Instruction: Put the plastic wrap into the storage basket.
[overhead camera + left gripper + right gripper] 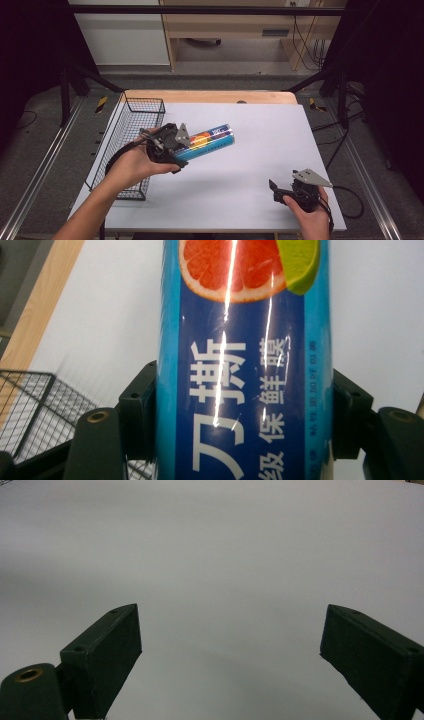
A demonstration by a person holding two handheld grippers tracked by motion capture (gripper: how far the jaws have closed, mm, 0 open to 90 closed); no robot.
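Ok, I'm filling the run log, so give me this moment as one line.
left hand-held gripper: shut on blue cling-film tube, lifted | right hand-held gripper: open, empty | black wire basket: left of tube

Left tongs [186,150] clamped, raised; right tongs [276,191] wide apart, seemingly low.

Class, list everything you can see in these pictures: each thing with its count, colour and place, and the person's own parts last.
Roll: one, blue with a grapefruit picture, clamped in the left gripper, lifted above the mat near the basket.
Basket: one, black wire, at the mat's left edge.
Mat: one, pale grey, covering the table.
Table: one, light wood, its far edge showing beyond the mat.
Left gripper: one, black, shut on the roll.
Right gripper: one, black, jaws open, low over the mat's near right part.
Hands: two, left, right.
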